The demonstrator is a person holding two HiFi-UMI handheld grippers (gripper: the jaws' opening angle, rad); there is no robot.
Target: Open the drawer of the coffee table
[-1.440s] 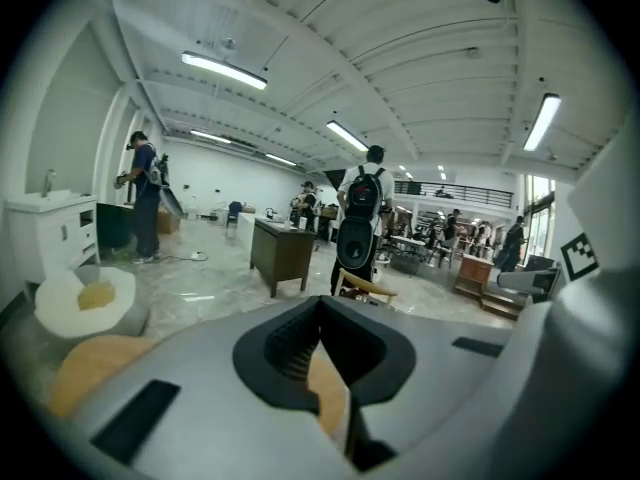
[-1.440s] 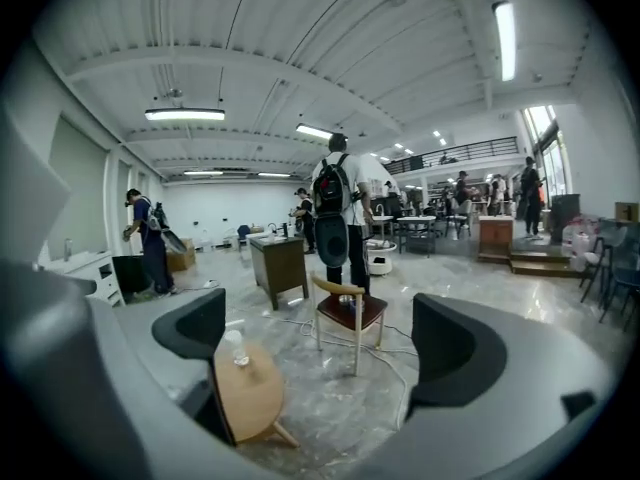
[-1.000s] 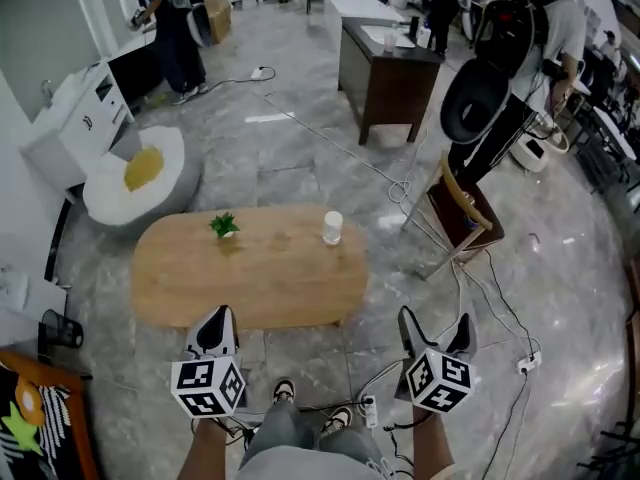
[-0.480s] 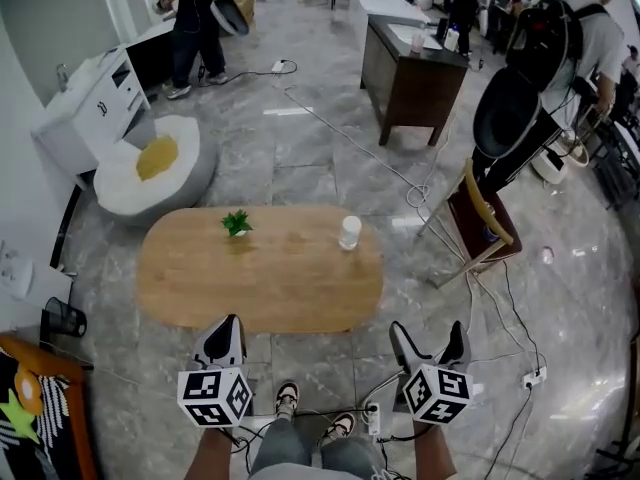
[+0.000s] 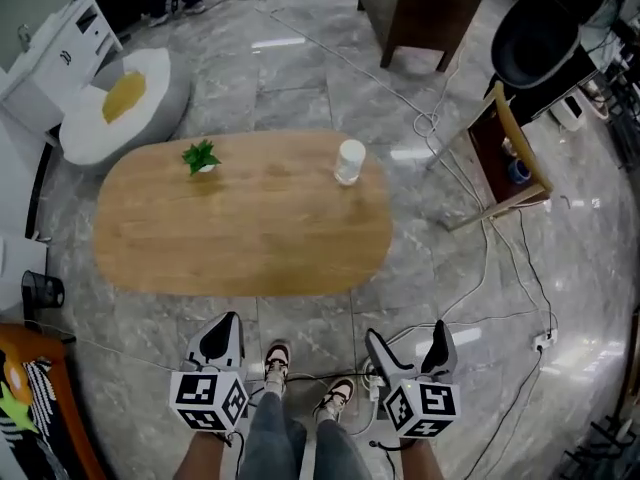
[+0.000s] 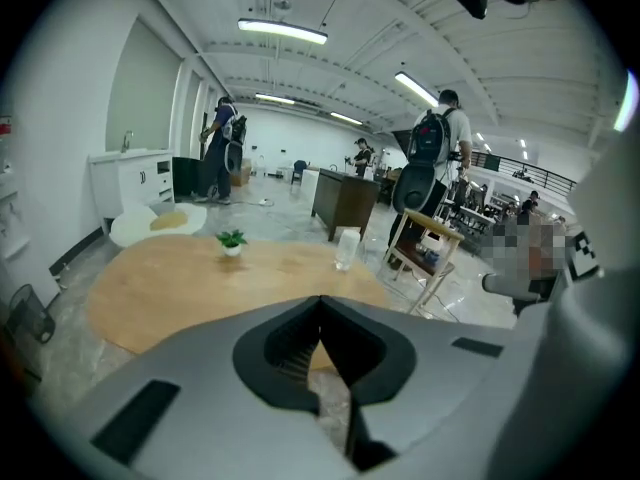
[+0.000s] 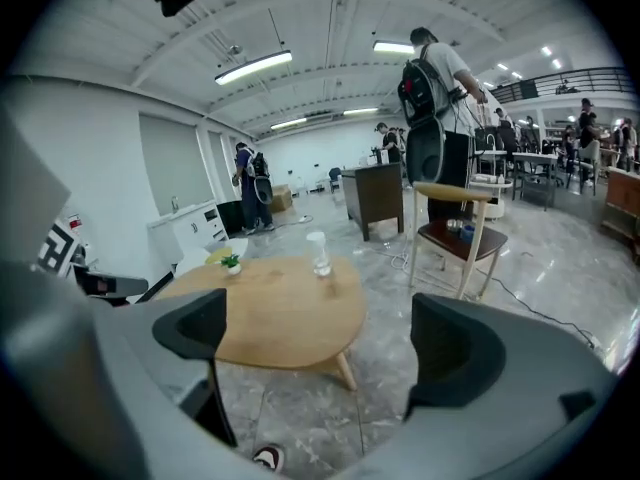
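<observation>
Small potted plant [image 5: 201, 156] and white cup [image 5: 350, 161] both upright, well apart. White beanbag [image 5: 120, 98] with yellow centre on grey marble floor [image 5: 290, 78], near white cabinet [image 5: 55, 53]. Dark desk [image 5: 420, 3] at top. Wooden chair [image 5: 492, 143] at right, dark red seat with something blue on it. Cables [image 5: 485, 268] trail across floor, one to power strip [image 5: 545, 340]. Black mesh bin [image 5: 38, 290] at left edge.

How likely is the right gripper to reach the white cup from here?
Probably not yet: the right gripper hangs open, short of the table, and the cup stands near its far edge. Nothing blocks the way.
</observation>
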